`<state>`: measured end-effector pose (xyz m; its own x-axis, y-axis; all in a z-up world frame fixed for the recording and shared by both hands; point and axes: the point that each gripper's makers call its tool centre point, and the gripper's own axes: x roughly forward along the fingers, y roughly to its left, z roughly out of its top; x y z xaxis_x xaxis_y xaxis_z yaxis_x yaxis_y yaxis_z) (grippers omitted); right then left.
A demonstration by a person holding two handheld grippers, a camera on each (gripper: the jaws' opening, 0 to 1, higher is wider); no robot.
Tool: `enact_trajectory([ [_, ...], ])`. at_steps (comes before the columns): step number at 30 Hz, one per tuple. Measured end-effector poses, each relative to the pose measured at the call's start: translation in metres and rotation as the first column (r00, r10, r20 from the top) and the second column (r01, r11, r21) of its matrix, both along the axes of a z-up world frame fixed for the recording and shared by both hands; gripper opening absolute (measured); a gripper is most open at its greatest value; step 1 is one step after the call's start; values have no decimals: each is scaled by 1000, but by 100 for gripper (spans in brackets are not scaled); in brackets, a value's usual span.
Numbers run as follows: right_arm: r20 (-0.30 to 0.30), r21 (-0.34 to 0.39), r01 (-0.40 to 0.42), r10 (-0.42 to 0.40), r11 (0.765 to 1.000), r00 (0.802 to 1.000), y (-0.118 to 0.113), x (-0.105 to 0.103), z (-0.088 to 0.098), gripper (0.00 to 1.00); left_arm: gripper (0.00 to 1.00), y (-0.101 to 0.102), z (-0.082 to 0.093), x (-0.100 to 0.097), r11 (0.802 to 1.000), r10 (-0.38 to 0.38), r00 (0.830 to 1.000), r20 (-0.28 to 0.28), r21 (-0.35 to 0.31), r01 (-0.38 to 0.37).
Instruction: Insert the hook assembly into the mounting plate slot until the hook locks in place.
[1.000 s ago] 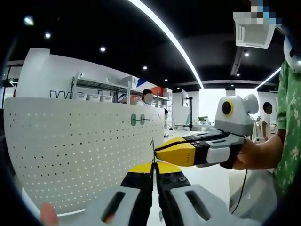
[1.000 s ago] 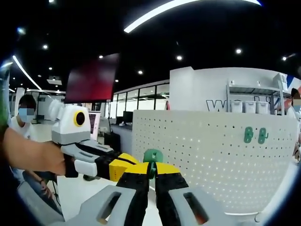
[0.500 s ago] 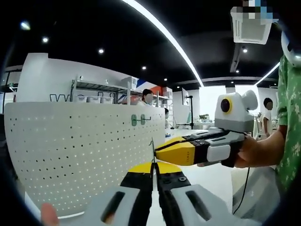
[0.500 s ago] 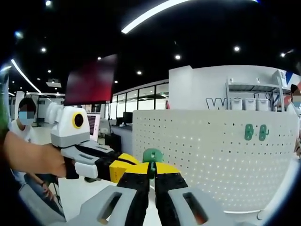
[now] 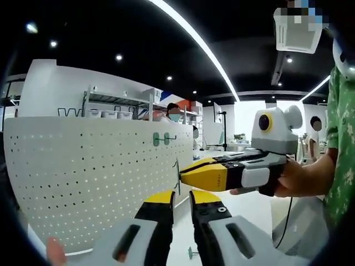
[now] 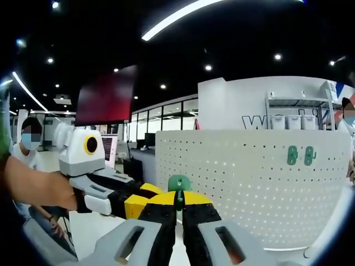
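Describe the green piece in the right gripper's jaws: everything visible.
The green piece looks like moulded plastic, with a rounded top that sticks up above the right gripper. The yellow-tipped jaws are shut on its lower part, so its base is hidden. It stands roughly upright in the right gripper view, in front of the white pegboard but apart from it, not yet inserted. In the left gripper view a thin edge-on sliver shows at the same jaw tips. Its finer shape can't be made out.
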<state>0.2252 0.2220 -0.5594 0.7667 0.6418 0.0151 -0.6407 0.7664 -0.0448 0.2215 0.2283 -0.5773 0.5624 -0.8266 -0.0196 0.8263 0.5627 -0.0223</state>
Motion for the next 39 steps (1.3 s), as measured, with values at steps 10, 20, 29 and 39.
enact_trajectory([
  [10,3,2,14,-14,1000,1000,-6,2,1,1,28,2,-4,-6,1000,-22,999,-32,8,22],
  [20,0,-1,28,-28,1000,1000,-10,5,0,1,52,0,-4,-15,998,-58,996,-69,-13,58],
  [29,-2,-3,40,-40,999,999,-14,8,-2,1,79,-2,-5,-19,996,-82,990,-118,-41,77],
  [39,-6,-6,52,-52,999,999,-17,13,-5,1,100,-4,-9,-24,995,-91,987,-135,-39,87],
])
